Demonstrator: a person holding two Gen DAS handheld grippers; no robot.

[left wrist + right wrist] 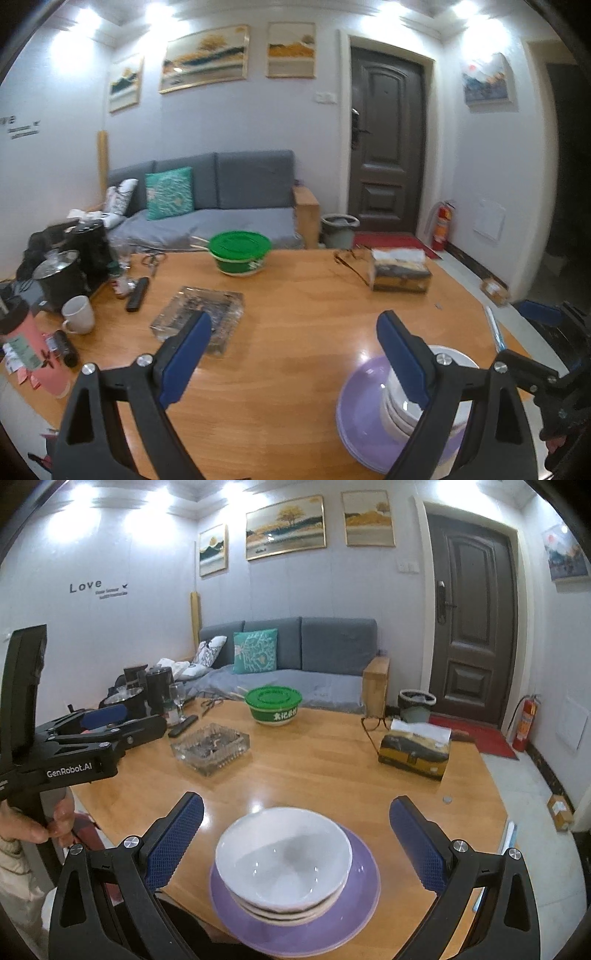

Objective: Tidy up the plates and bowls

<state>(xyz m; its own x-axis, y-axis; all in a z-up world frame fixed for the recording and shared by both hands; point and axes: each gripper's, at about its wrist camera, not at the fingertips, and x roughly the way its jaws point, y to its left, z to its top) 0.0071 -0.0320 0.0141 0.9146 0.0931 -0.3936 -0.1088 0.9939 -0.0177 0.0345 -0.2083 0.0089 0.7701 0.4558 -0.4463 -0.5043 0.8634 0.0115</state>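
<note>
Spreading wide with nothing between its blue pads, the right gripper [295, 843] frames a stack of white bowls [283, 864] at the lower centre of the right wrist view. The bowls sit nested on purple plates [354, 919], which lie on the wooden table [314, 760]. At the left edge a hand [33, 827] holds the left gripper [293, 352]; in its own view its jaws also gape apart and empty, with the plates and bowls at the lower right, partly behind one finger. Farther up the table stand a glass ashtray [210, 747], a green-lidded bowl [273, 703] and a tissue box [415, 751].
</note>
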